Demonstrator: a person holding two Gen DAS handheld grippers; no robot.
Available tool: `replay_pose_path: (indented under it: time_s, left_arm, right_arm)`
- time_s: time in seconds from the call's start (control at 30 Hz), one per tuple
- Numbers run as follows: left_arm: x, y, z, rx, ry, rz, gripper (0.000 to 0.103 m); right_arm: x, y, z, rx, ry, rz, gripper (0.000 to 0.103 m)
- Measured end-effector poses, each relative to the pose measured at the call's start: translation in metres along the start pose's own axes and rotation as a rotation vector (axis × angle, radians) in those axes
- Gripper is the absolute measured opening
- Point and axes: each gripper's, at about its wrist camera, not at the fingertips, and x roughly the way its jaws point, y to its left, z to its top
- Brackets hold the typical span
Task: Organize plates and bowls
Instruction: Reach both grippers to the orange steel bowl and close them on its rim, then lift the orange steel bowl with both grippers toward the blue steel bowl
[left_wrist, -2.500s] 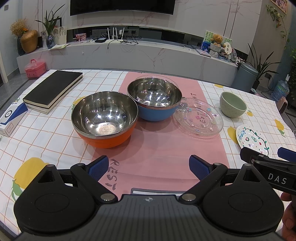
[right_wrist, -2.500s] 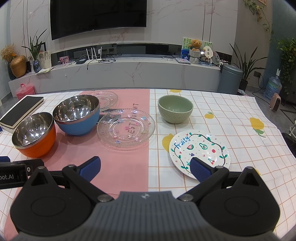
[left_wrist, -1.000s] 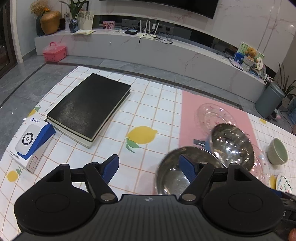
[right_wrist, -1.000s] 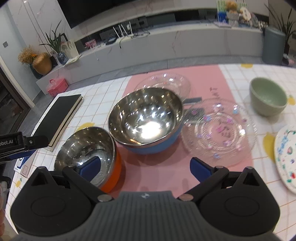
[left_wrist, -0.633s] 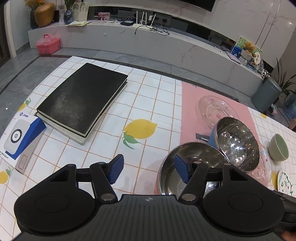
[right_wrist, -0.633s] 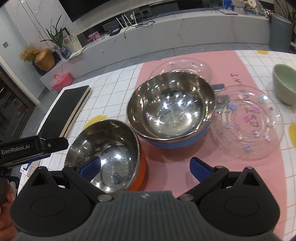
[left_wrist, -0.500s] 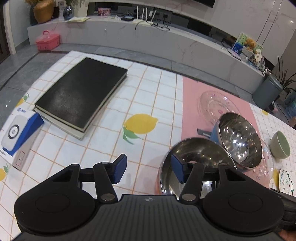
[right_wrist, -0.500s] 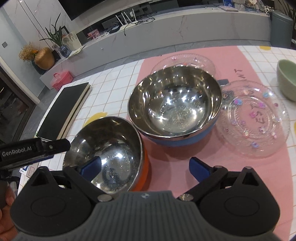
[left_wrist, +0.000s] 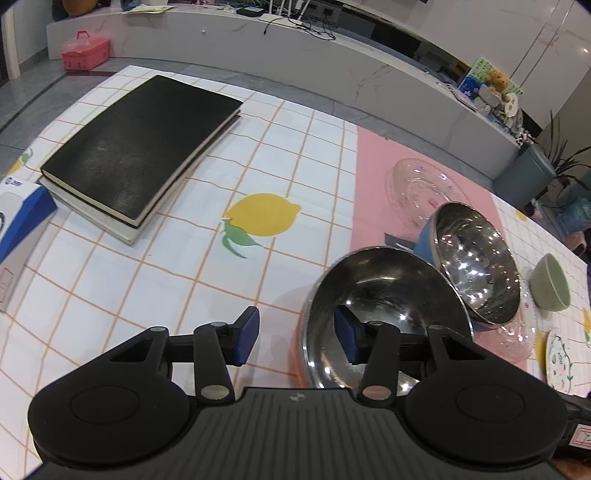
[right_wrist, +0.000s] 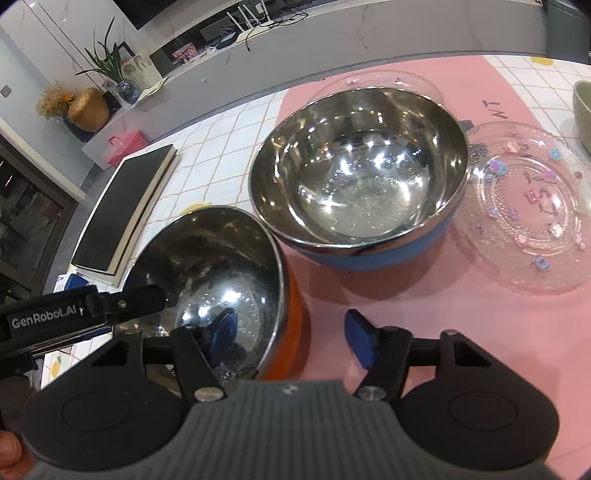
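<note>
Both grippers are set on the orange-sided steel bowl, one at each side of its rim; the left gripper straddles the rim's left wall, with one blue pad inside the bowl and the other outside over the tablecloth; the right gripper straddles the opposite wall, one pad in the basin and one out over the pink mat; the jaws of both are closing with the bowl's wall between them, and the pads do not yet appear to press on the metal, so neither grip looks made. The bowl stands at the mat's left edge, touching or just beside the blue-sided steel bowl; a clear glass plate lies to the blue bowl's right, a second glass plate behind it, and a green bowl and a painted plate further right. The step in hand seems to be taking the orange bowl in a two-handed hold, probably to nest it with the blue one; the next move calls for both pairs of pads to seat firmly on the thin, slick rim, then an even lift that keeps the bowl level and clear of its neighbour.
</note>
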Motion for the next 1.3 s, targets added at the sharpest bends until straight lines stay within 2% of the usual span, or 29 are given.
replay_pose_path:
  time_s: [0.13,0.2,0.33,0.4,0.67,0.83,1.3]
  left_arm:
    - [0.003,-0.006,-0.003,0.027,0.014,-0.006,0.045]
    - [0.005,-0.007,-0.004,0.028,0.013,0.006,0.033]
    - [0.007,-0.004,-0.006,0.010,0.018,0.005,0.030]
    - [0.008,-0.005,-0.008,0.019,0.022,0.001,0.025]
    - [0.014,-0.009,-0.014,0.021,0.054,0.003,0.022]
    - [0.012,-0.016,-0.013,0.055,0.072,0.042,0.018]
    - [-0.004,-0.023,-0.017,0.077,0.074,0.051,0.015]
  right_arm:
    - [0.004,0.002,0.000,0.000,-0.001,0.001,0.051]
    - [0.006,0.002,-0.001,0.003,-0.002,0.004,0.048]
    - [0.007,0.002,-0.001,0.011,-0.004,0.014,0.044]
    - [0.008,0.000,-0.001,0.010,-0.003,0.017,0.040]
    - [0.009,-0.002,-0.002,0.009,0.005,0.039,0.024]
    - [0.009,-0.004,-0.002,0.016,0.006,0.048,0.022]
    - [-0.005,-0.010,-0.001,0.023,0.011,0.061,0.021]
